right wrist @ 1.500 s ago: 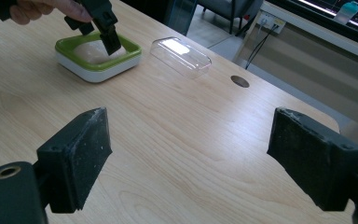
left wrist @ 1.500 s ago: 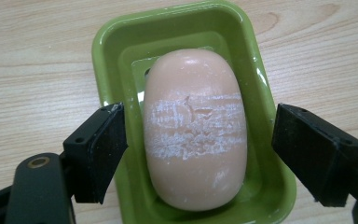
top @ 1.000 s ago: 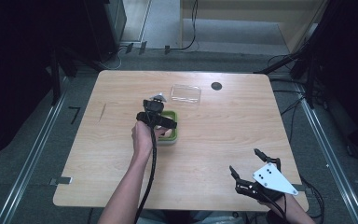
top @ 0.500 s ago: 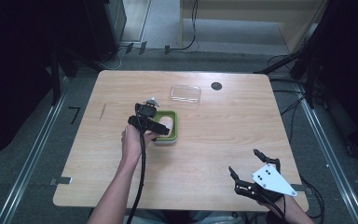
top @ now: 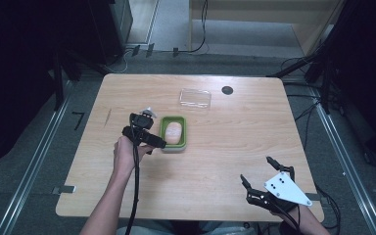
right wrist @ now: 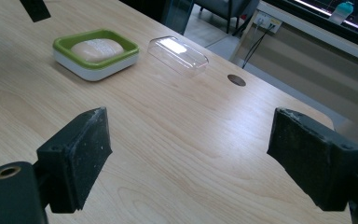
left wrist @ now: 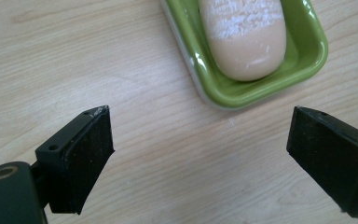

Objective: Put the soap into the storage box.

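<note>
Soap: seated in green dish; clear lid to be fitted squarely. Left gripper spread, empty; right gripper spread, empty.

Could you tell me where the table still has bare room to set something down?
The whole right half is bare, from the clear lid and dark round spot down to the right gripper. The front strip between the two arms is bare too. It is crowded only around the green dish, where the left gripper hovers.
</note>
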### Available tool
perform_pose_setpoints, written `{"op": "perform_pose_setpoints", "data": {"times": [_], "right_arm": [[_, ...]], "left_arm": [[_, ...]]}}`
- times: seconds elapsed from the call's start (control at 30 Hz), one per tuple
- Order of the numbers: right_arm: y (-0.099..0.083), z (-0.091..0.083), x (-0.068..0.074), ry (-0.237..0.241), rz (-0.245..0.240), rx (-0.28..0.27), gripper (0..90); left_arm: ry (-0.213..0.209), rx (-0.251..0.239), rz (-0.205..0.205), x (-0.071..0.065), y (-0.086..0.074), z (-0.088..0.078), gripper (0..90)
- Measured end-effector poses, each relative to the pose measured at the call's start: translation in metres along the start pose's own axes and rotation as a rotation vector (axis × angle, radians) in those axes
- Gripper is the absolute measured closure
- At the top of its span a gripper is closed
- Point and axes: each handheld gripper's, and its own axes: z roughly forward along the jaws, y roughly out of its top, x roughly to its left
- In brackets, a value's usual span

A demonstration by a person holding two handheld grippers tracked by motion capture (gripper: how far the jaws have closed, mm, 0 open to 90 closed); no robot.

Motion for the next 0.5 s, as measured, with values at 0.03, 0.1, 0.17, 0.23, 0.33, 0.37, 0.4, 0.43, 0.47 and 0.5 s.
{"op": "perform_pose_setpoints", "data": {"times": [0.03, 0.1, 0.17, 0.23, 0.33, 0.37, 0.4, 0.43, 0.47, 0.5], "right_arm": [[0.0, 0.0, 0.0, 0.001, -0.001, -0.001, 13.1], [0.0, 0.0, 0.0, 0.0, 0.0, 0.0, 13.1], [0.0, -0.001, 0.0, -0.001, 0.001, 0.0, 13.1], [0.0, -0.001, 0.0, -0.002, 0.003, 0.001, 13.1], [0.0, -0.001, 0.0, -0.002, 0.001, 0.001, 13.1], [0.0, -0.001, 0.0, -0.002, 0.001, 0.001, 13.1], [0.0, -0.001, 0.0, -0.002, 0.0, 0.0, 13.1], [0.0, -0.001, 0.0, -0.003, 0.001, 0.001, 13.1], [0.0, -0.001, 0.0, -0.003, 0.0, 0.001, 13.1], [0.0, -0.001, 0.0, -0.003, -0.002, 0.0, 13.1]], "left_arm": [[0.004, -0.002, 0.0, 0.001, -0.002, 0.0, 7.6], [0.003, 0.005, 0.001, 0.004, -0.006, -0.001, 7.6], [0.009, 0.009, 0.003, 0.006, -0.01, -0.002, 7.3], [0.011, 0.014, 0.008, 0.009, -0.014, -0.004, 7.3], [0.013, 0.016, 0.008, 0.012, -0.02, -0.006, 7.3], [0.012, 0.019, 0.009, 0.013, -0.022, -0.006, 7.2], [0.01, 0.022, 0.01, 0.014, -0.024, -0.006, 7.3], [0.012, 0.025, 0.012, 0.015, -0.026, -0.007, 7.3], [0.012, 0.024, 0.01, 0.016, -0.028, -0.007, 7.3], [0.012, 0.03, 0.011, 0.017, -0.03, -0.007, 7.3]]}}
